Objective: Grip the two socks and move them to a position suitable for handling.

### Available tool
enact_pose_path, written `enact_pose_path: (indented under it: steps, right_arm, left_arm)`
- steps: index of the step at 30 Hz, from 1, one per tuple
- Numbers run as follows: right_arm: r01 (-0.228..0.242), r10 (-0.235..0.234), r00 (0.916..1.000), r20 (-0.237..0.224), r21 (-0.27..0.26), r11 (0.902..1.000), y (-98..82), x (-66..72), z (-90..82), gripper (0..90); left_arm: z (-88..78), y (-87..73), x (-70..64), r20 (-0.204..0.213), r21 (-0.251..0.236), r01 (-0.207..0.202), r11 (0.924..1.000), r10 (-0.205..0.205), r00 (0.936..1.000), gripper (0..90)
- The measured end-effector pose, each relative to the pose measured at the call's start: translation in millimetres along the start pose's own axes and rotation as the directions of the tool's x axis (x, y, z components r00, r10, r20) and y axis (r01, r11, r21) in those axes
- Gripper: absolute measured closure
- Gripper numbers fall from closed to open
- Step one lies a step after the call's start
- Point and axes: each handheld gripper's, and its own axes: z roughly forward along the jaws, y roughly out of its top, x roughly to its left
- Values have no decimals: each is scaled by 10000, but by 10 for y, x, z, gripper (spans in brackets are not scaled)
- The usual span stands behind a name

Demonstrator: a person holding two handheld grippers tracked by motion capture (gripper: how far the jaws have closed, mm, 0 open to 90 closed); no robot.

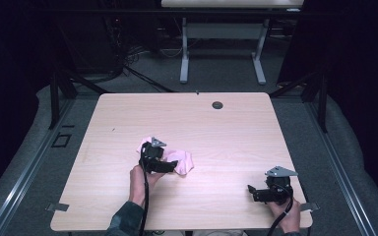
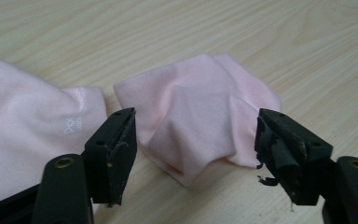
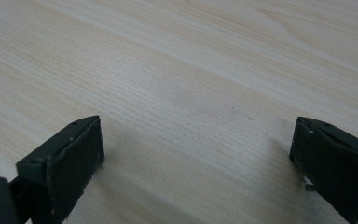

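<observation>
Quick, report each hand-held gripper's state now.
Left hand-held gripper: open, jaws either side of the crumpled pale pink cloth, not pressing it.
Right hand-held gripper: open, holding nothing.

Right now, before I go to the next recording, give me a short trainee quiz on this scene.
1. True or false: the right tongs hold the pink cloth.
2. Which tongs are at the cloth? A) left B) right C) both
3. Fill in: a bunched fold of the cloth lies ____ the left tongs' open jaws, with neither pad pressing on it.

Key: 1 false: the right tongs stand open over bare table, away from the cloth. 2 A. 3 between.
</observation>
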Motion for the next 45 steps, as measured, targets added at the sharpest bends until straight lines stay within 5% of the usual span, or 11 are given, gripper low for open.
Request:
enact_pose_path:
  steps: [4, 11, 17, 28, 36, 45]
  right_arm:
    - [-1, 1, 10000, 3, -10, 10000, 0, 0, 0, 23]
    - [3, -3, 10000, -19, -26, 10000, -1, -1, 1, 25]
    - [-30, 30, 10000, -9, -47, 10000, -2, 1, 1, 27]
    - [-42, 42, 10000, 1, -60, 10000, -2, 0, 1, 29]
    - [-48, 48, 10000, 10, -64, 10000, -2, 0, 1, 31]
    - [-59, 60, 10000, 22, -72, 10000, -3, 1, 1, 32]
  left_arm:
    - [77, -3, 10, -136, 258, 47, 9997, -43, 9999, 390]
    - [148, -5, 3, -203, 397, -63, 9992, 71, 9998, 651]
    - [172, 0, 18, 22, 334, -113, 9994, 112, 9999, 827]
    - [-115, 20, -98, 398, -273, -412, 9988, 423, 9983, 846]
    - [-503, -19, -372, 825, -900, -881, 9920, 956, 9920, 845]
    - [-715, -146, -620, 1367, -1126, -1065, 9879, 1216, 9831, 844]
